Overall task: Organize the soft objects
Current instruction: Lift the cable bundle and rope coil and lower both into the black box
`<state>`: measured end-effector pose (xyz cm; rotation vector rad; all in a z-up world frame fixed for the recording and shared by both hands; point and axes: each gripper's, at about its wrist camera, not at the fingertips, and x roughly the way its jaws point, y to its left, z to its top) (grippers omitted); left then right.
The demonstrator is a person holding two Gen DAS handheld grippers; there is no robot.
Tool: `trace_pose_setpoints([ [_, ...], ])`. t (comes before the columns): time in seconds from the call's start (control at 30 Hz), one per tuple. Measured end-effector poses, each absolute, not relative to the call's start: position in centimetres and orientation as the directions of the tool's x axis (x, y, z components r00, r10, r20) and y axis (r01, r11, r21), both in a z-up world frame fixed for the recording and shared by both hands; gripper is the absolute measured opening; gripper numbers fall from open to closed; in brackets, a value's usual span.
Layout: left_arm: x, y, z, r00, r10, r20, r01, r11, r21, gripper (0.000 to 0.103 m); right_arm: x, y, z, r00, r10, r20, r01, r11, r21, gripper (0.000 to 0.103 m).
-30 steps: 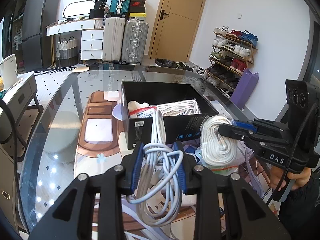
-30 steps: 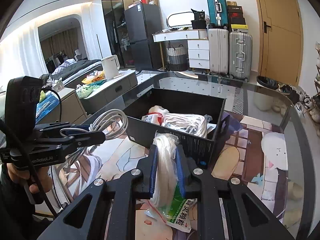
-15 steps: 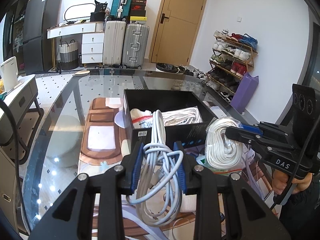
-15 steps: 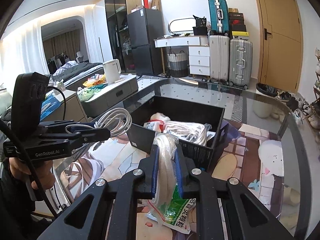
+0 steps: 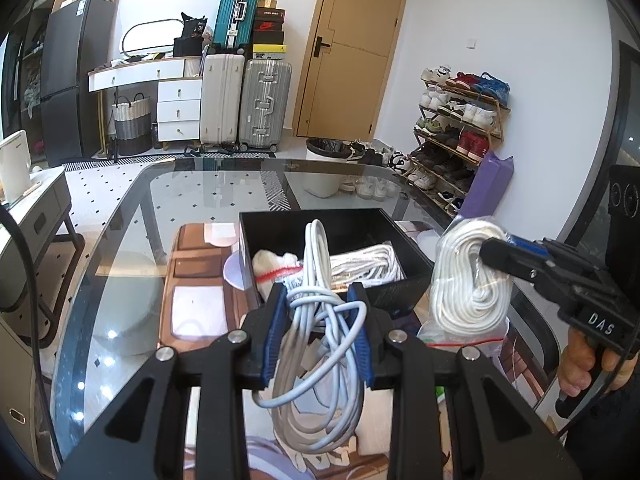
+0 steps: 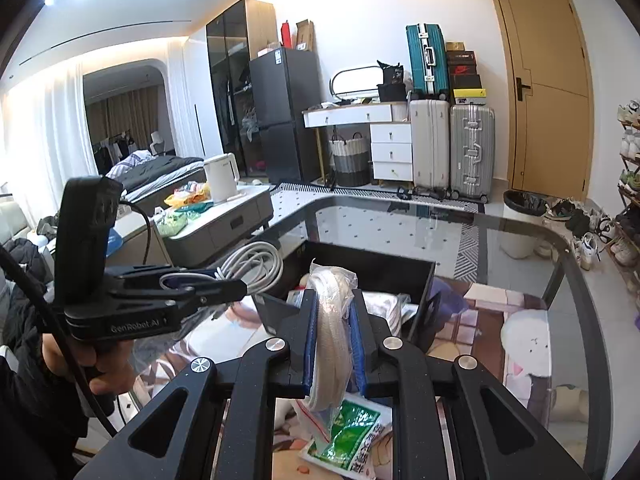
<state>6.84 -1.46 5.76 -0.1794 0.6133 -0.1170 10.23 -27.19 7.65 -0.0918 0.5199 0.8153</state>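
Both claws rose w/ loads: left claw (image 5: 318,334) clamps grey cable (image 5: 320,380), right claw (image 6: 334,344) clamps bagged rope (image 6: 330,320), both short of box (image 5: 400,236). Risk: dangling loops snag box rim, slip out.

Background only: glass tabletop (image 5: 132,240) with a patterned rug (image 5: 196,304) visible through it. Far wall: tan door (image 5: 352,52), silver suitcase (image 5: 264,104) beside a white suitcase (image 5: 221,100), teal suitcase (image 5: 237,12) stacked above them. White drawer unit (image 5: 178,110) to their left, woven basket (image 5: 130,124) next to it, black fridge (image 5: 74,76) further left. Shoe rack (image 5: 460,120) along the right wall. White kettle (image 6: 221,176) on a grey cabinet (image 6: 224,224), left side; bed (image 6: 160,170) beyond.
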Motion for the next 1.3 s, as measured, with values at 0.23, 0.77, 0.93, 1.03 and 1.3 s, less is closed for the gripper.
trace_pose_setpoints([
  [0.23,8.4,-1.3,6.3,0.819,-0.154,-0.553,0.055,0.980,-0.191,0.030,11.2,-26.9,9.1,0.592,0.667,-0.451,-0.697,0.706,0.129,0.015],
  [0.77,12.0,-1.0,6.7,0.826,-0.154,-0.543,0.060,0.981,-0.187,0.030,15.3,-24.8,10.1,0.631,0.642,-0.436,-0.654,0.742,0.146,0.015],
  [0.93,13.1,-1.1,6.3,0.819,-0.149,-0.554,0.057,0.982,-0.180,0.030,16.9,-24.5,9.7,0.634,0.637,-0.438,-0.644,0.749,0.158,0.015],
  [1.03,13.8,-1.3,5.8,0.812,-0.148,-0.565,0.055,0.983,-0.178,0.030,17.6,-24.3,9.5,0.636,0.632,-0.442,-0.637,0.754,0.161,0.015],
  [1.3,15.4,-1.6,5.2,0.803,-0.143,-0.579,0.051,0.984,-0.172,0.030,19.8,-23.5,8.8,0.640,0.621,-0.454,-0.620,0.765,0.172,0.015],
])
